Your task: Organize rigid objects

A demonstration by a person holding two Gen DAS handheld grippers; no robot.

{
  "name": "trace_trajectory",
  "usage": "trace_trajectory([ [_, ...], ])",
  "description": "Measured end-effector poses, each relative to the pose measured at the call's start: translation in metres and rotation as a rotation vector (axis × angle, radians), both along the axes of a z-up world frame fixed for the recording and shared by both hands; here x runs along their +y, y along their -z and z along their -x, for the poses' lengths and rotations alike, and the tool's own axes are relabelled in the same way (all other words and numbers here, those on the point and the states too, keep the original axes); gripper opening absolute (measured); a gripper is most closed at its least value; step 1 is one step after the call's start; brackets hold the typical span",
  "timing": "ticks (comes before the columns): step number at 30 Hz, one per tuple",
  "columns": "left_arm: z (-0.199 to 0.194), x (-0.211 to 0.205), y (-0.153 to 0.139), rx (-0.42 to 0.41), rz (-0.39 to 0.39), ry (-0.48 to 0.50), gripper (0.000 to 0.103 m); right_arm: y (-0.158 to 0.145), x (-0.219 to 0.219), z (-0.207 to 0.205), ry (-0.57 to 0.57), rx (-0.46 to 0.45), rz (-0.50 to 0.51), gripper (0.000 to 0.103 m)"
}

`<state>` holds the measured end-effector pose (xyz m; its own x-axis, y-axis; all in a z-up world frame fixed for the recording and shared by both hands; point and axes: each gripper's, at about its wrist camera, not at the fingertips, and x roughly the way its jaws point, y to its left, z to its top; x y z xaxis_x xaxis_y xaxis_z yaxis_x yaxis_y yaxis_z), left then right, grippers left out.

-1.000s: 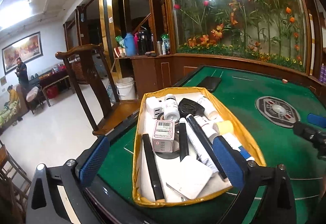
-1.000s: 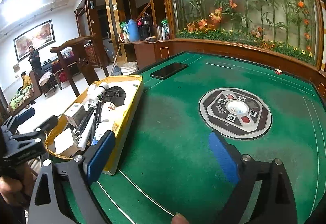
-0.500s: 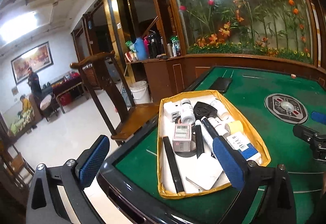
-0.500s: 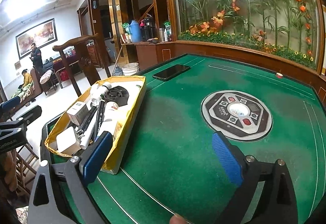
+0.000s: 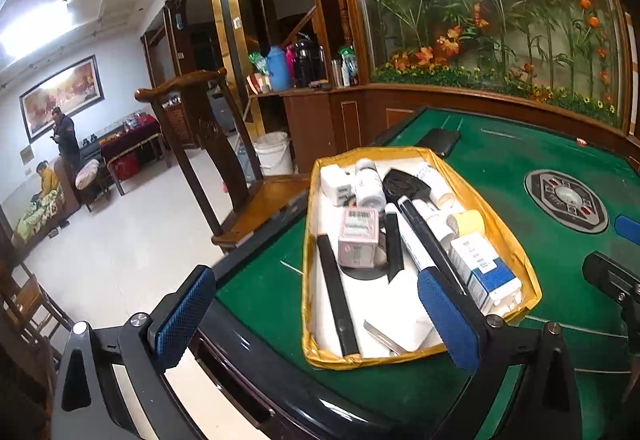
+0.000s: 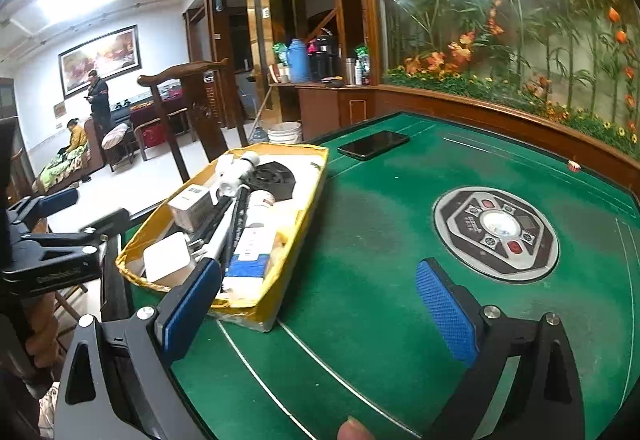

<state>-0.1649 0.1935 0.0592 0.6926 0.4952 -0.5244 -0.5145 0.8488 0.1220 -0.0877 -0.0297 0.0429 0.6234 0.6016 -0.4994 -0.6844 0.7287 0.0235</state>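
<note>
Both the left gripper [image 5: 316, 314] and the right gripper [image 6: 320, 304] hang spread and empty near the tray [image 5: 506, 236] of clutter.

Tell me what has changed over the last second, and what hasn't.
The left claw has drawn back from the yellow tray, which now sits farther off with the table edge in sight. The right claw has barely shifted above the green felt. Nothing was taken hold of or let go: both claws stay open and empty, and the tray's contents and the phone lie as before.
</note>
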Motion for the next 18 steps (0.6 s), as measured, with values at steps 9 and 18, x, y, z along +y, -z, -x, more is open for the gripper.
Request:
trace_trajectory([
  [9, -0.007, -0.001, 0.010, 0.029, -0.003, -0.003, 0.102, 0.002, 0.005, 0.004, -0.020, 0.009, 0.004, 0.098],
  [18, -0.007, 0.000, 0.013, 0.036, 0.001, 0.000, 0.102, 0.003, 0.006, 0.003, -0.021, 0.013, 0.006, 0.098],
])
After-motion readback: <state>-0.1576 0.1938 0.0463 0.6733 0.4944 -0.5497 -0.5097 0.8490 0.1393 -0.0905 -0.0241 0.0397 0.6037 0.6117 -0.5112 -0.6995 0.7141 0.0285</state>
